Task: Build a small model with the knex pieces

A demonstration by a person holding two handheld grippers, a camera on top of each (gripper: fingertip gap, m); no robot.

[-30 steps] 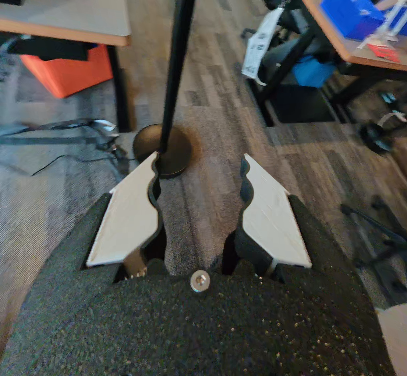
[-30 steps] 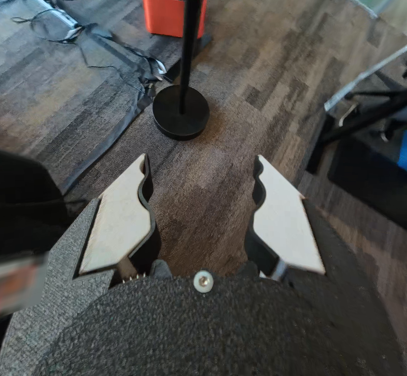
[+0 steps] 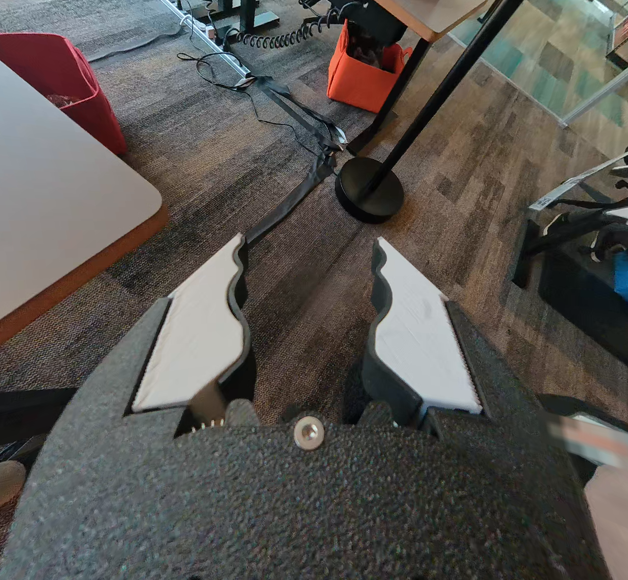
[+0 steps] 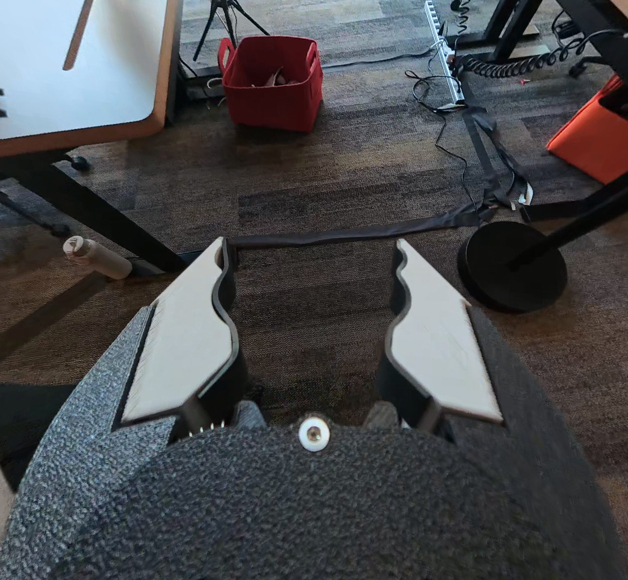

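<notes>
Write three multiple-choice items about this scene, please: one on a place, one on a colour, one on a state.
1. Where does the red fabric bin stand?
A. On the carpet beside the white table
B. On top of the white table
C. On the round black stand base

2. What colour is the bin under the wooden desk?
A. Green
B. Orange
C. Yellow

3. How are the left tool and right tool?
A. Both shut on a cable
B. Both open and empty
C. One holds the bottle

Answers: 1 A, it sits on the floor by the table's edge. 2 B, its walls are plainly orange. 3 B, only carpet shows between each pair of fingers.
</notes>
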